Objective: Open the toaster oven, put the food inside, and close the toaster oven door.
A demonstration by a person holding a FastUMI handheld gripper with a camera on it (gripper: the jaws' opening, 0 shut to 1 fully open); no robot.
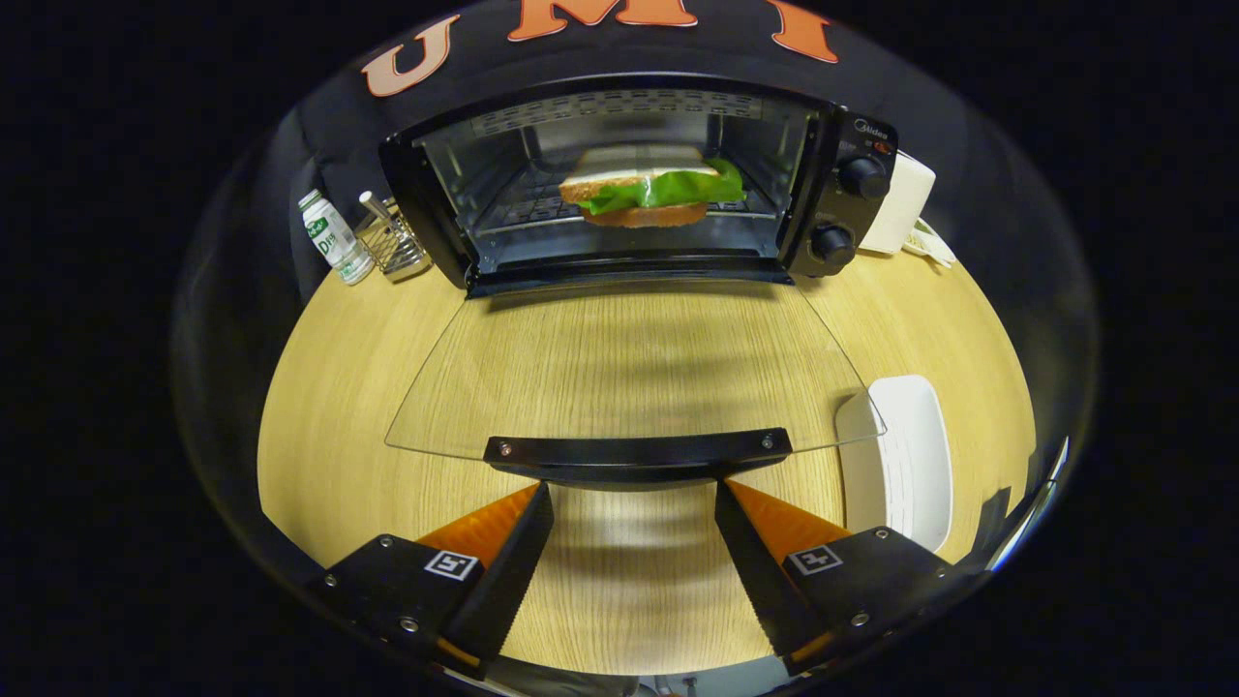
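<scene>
Pale wood surface [319, 426] carries the toaster oven [639, 184], its glass door [629, 368] folded down flat toward you. Sandwich [650, 192] sits on the rack inside; loading looks done, closing remains. Your gripper [634, 503] is spread open, empty, just short of the door handle [639, 453]. Risk: lifting off-centre could let the handle slip and the door drop. White plate [905, 465] lies beside. Oven's brand mark too small to read.
</scene>
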